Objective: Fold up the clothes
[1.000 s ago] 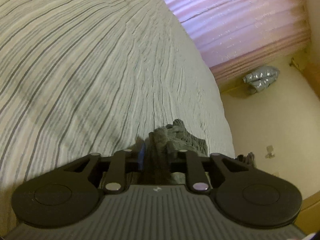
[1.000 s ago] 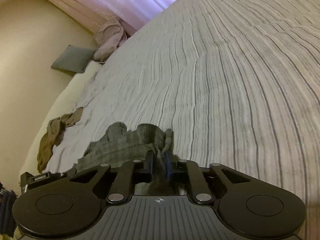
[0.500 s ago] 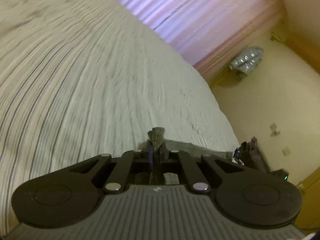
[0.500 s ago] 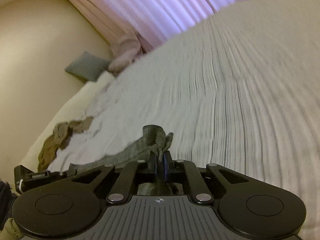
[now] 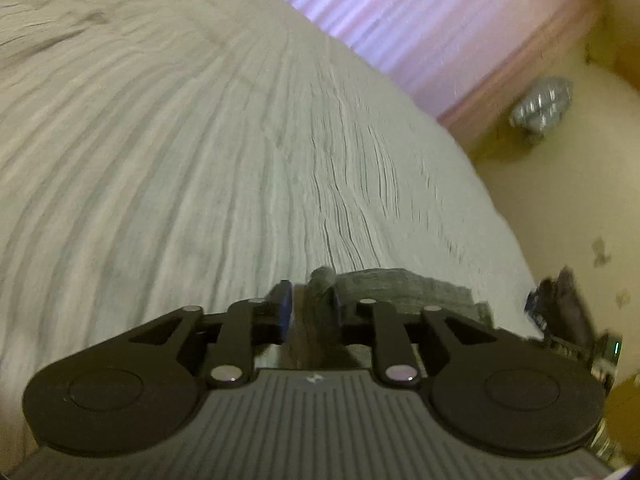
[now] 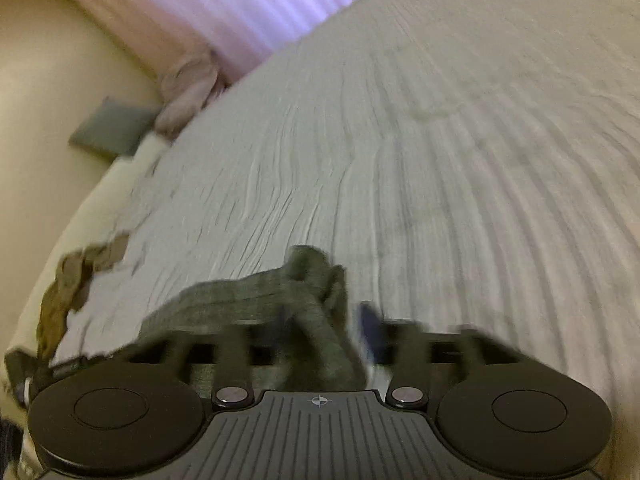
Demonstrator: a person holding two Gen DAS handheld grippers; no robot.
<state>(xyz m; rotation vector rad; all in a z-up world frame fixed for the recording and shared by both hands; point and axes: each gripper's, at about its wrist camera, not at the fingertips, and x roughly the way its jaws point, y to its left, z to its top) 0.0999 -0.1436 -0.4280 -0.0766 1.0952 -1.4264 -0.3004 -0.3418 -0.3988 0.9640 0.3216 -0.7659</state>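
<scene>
- Left gripper [image 5: 308, 312]: jaws opening, pads apart, with a bunched end of the grey garment [image 5: 404, 288] standing between them; the blue-faced left finger [image 5: 285, 312] is clear of the cloth, while contact on the other side cannot be told.
- Right gripper [image 6: 324, 320]: jaws opening (the fingers are smeared by motion blur), with a twisted fold of the same grey garment [image 6: 256, 296] lying in the gap; the blue pad [image 6: 370, 322] on the right stands off from the cloth.
- Grey garment: a narrow folded band lying flat on the bed [image 5: 200, 140] near its front edge, stretched between the two grippers, its ends rumpled upward at each one.
- Bed: covered by a pale, finely striped, wrinkled cover [image 6: 440, 160] that fills most of both views.
- Olive-brown garment [image 6: 64, 292]: crumpled at the bed's left edge in the right wrist view, well apart from the grey one.
- Surroundings: pink curtain [image 5: 420, 28] behind the bed; grey cushion [image 6: 108, 130] and pale bundle [image 6: 188, 88] on the floor beside it; silvery object [image 5: 542, 104] on the floor in the left wrist view.
</scene>
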